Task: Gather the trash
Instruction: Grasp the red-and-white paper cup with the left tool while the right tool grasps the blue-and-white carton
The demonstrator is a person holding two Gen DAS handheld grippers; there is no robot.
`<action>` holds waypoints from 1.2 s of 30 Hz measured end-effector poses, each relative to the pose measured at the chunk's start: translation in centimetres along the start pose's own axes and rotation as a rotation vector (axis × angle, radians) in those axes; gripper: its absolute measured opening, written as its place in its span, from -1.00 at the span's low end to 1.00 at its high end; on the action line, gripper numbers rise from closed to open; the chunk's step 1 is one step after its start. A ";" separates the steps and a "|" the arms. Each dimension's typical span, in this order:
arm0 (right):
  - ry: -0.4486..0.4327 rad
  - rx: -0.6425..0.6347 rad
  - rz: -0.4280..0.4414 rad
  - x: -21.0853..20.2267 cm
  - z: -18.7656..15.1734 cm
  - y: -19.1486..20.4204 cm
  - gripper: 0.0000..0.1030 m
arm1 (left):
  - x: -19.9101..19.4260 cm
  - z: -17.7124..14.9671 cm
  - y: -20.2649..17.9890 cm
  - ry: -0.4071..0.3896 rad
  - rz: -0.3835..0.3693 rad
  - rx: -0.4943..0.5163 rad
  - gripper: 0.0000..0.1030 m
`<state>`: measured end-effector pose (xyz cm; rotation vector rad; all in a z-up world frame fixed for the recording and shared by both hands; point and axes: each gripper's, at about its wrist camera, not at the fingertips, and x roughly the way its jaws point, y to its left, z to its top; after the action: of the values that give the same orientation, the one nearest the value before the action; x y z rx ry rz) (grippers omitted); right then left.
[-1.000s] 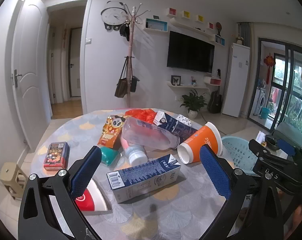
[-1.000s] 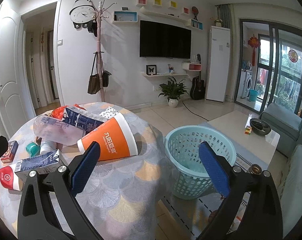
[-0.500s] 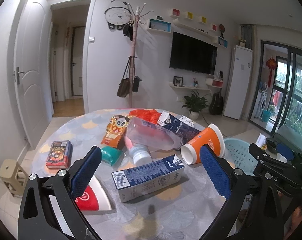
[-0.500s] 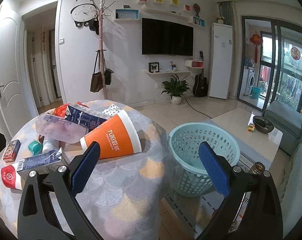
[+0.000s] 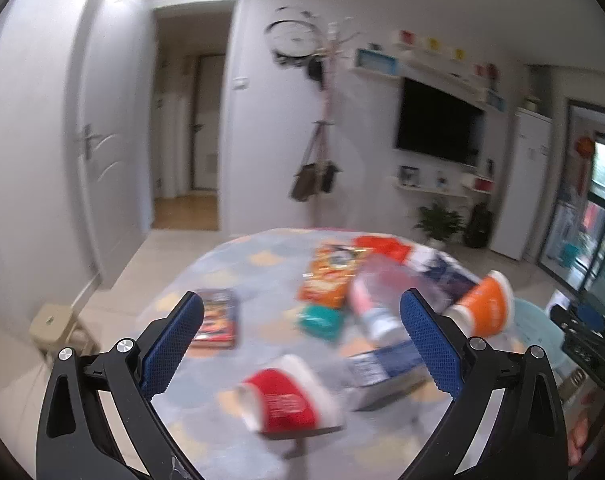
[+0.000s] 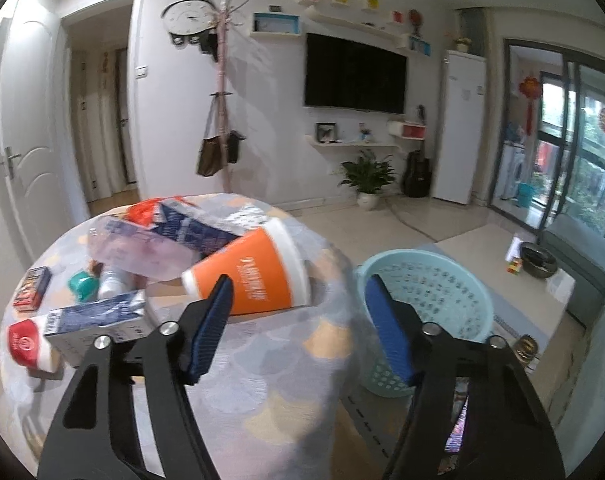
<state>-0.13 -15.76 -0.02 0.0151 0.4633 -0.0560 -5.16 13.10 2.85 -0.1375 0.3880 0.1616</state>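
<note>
With both my left gripper (image 5: pixel 302 332) and right gripper (image 6: pixel 298 320) wide open and empty, the round orange paper cup (image 6: pixel 248 276) lying beside the pale-teal plastic basket (image 6: pixel 426 304) could have rolled off the surface (image 6: pixel 262 380) if nudged.

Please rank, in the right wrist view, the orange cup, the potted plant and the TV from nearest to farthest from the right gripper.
1. Orange cup: lying on the table, just beyond the right gripper, toward its left finger.
2. Potted plant: on the floor by the far wall.
3. TV: mounted on that wall, above the plant.

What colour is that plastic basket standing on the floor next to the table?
The basket is pale turquoise; the right wrist view shows it best.
</note>
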 end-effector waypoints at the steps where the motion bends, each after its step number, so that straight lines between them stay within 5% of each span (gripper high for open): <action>1: 0.004 -0.004 0.024 0.1 0.1 0.4 0.23 | 0.0 0.0 1.0 0.011 0.018 -0.016 0.85; 6: 0.035 -0.038 0.192 1.6 1.2 3.3 0.23 | 0.9 -0.4 4.2 0.106 0.075 -0.047 0.85; 10: 0.102 -0.068 0.358 4.2 1.7 6.1 0.23 | 3.0 -1.9 4.8 0.238 0.045 -0.061 0.85; 15: 0.241 -0.127 0.528 8.4 1.5 9.7 0.23 | 5.5 -4.4 4.7 0.353 -0.033 -0.100 0.51; 23: 0.377 -0.193 0.639 10.6 0.4 12.1 0.23 | 7.9 -6.4 4.3 0.434 -0.069 -0.128 0.17; 28: 0.443 -0.206 0.689 10.0 -0.8 11.2 0.24 | 8.2 -6.4 5.0 0.438 -0.067 -0.151 0.17; 34: 0.445 -0.327 0.746 5.0 -2.6 11.1 0.24 | 8.3 -5.9 6.3 0.423 -0.019 -0.153 0.16; 36: 0.385 -0.381 0.702 3.5 -2.8 11.4 0.50 | 8.2 -5.7 6.8 0.419 -0.018 -0.153 0.14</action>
<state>2.41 -4.49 -4.04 -0.1887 0.8253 0.7362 -0.99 19.83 -6.27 -0.3276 0.7925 0.1447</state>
